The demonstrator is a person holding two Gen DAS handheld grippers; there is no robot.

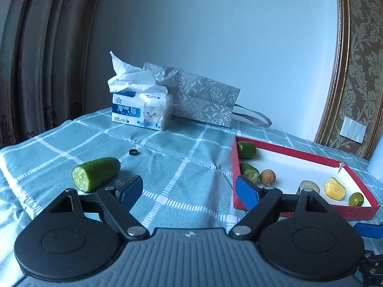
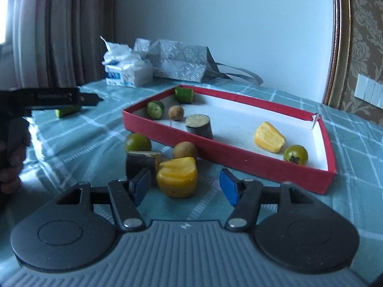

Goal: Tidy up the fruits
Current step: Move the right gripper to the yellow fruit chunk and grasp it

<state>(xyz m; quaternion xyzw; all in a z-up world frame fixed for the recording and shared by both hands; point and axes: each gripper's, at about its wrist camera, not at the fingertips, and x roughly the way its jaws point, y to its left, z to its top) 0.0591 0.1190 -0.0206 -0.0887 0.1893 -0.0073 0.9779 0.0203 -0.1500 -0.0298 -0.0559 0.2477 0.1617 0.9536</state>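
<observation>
A red tray [image 2: 222, 160] [image 1: 287, 151] holds two cucumber pieces, a brown longan, a dark piece, a yellow piece [image 2: 269, 137] and a green tomato [image 2: 295, 154]. My right gripper [image 2: 185, 187] is open, with a yellow piece [image 2: 177, 177] between its fingertips on the cloth. A dark piece [image 2: 142, 160], a green tomato [image 2: 137, 142] and a brown longan [image 2: 185, 150] lie beside it. My left gripper [image 1: 189, 190] is open and empty. A cucumber piece [image 1: 95, 173] lies on the cloth just left of its left finger.
A tissue pack [image 1: 141, 110] and a grey gift bag [image 1: 203, 100] stand at the back against the wall. A small black ring [image 1: 133, 152] lies on the checked cloth. The left gripper body [image 2: 47, 99] shows in the right wrist view.
</observation>
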